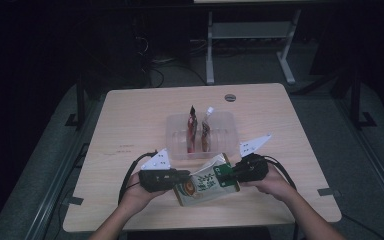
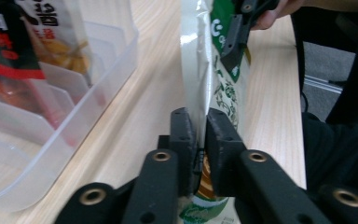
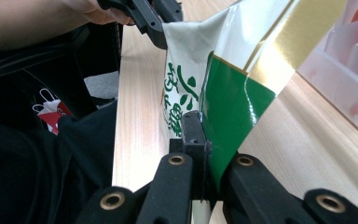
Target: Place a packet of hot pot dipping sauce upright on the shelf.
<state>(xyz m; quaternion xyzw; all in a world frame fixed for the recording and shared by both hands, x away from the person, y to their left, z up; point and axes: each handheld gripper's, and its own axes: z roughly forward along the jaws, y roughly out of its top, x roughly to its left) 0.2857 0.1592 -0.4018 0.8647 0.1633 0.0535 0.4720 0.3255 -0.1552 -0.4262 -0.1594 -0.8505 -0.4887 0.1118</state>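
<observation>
Glossy foil pouch (image 1: pixel 207 184), white-green with gold band, held above near tabletop (image 1: pixel 130 115) edge, stretched between both tongs. Left tongs (image 1: pixel 182 176) clamped narrow on pouch's left edge; right tongs (image 1: pixel 228 171) pinched tight on green right corner. Behind pouch: clear ribbed plastic bin (image 1: pixel 177 132), rectangular, with two slim upright sachets (image 1: pixel 198 129). Pale wood-grain surface.

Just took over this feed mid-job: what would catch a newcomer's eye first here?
A green-and-white snack pouch is stretched between the left gripper and right gripper, jaws pinching opposite ends above the table's near edge. Behind it, a clear plastic bin holds two upright packets.
</observation>
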